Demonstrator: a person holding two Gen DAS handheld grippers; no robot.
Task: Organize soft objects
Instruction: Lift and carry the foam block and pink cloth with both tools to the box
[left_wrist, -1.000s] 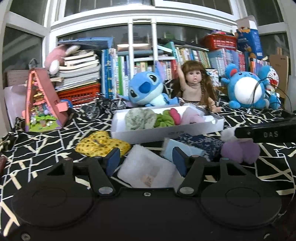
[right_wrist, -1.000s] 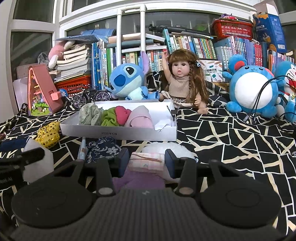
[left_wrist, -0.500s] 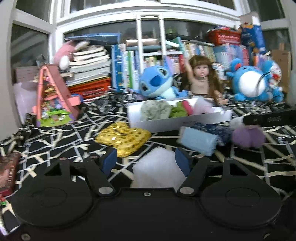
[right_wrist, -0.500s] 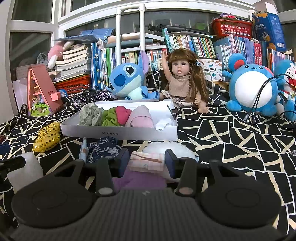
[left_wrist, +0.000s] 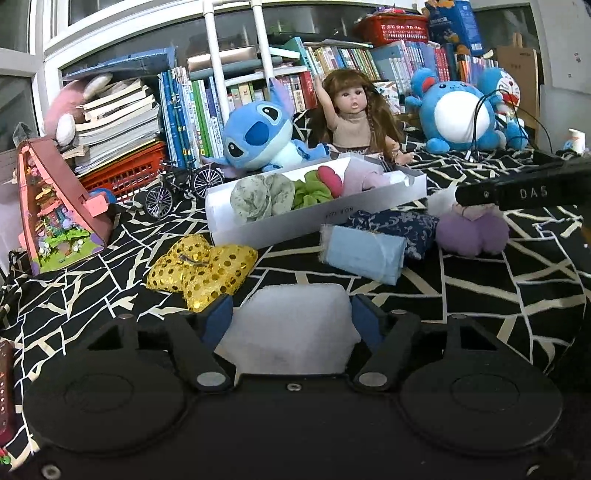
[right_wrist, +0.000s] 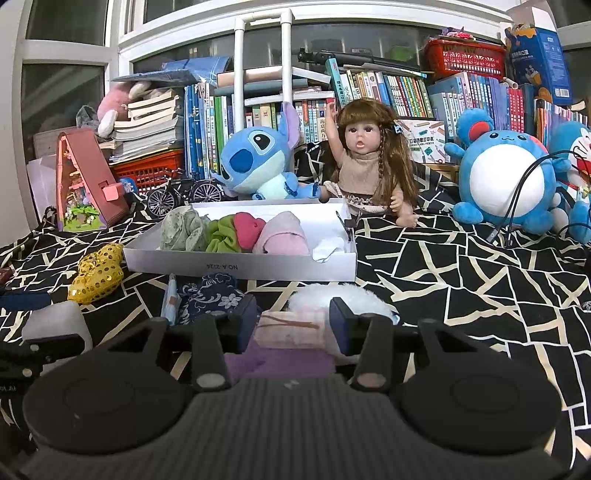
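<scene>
My left gripper (left_wrist: 291, 314) has a white foam block (left_wrist: 291, 332) between its blue pads. The jaws are closing and both pads touch the block's sides. My right gripper (right_wrist: 293, 317) is shut on the pink cloth top (right_wrist: 291, 326) of a purple fluffy piece (left_wrist: 472, 232), low over the patterned cloth. A white fluffy ball (right_wrist: 340, 299) lies just behind it. The white box (right_wrist: 240, 264) ahead holds a grey-green cloth (right_wrist: 181, 232), a green scrunchie, a red piece and a pink cloth. A gold sequin piece (left_wrist: 203, 266), a light blue roll (left_wrist: 362, 251) and a dark floral pouch (left_wrist: 399, 225) lie in front of the box.
Behind the box sit a blue plush (right_wrist: 255, 162), a doll (right_wrist: 365, 162) and a round blue plush (right_wrist: 506, 177) with cables. A pink toy house (left_wrist: 55, 206) and a model bicycle (left_wrist: 181, 184) stand at the left. Books and red baskets line the back.
My left gripper has drawn back from the box and swung with the white block, which now fills the gap between the pads. The right gripper has kept still on the pink top.
</scene>
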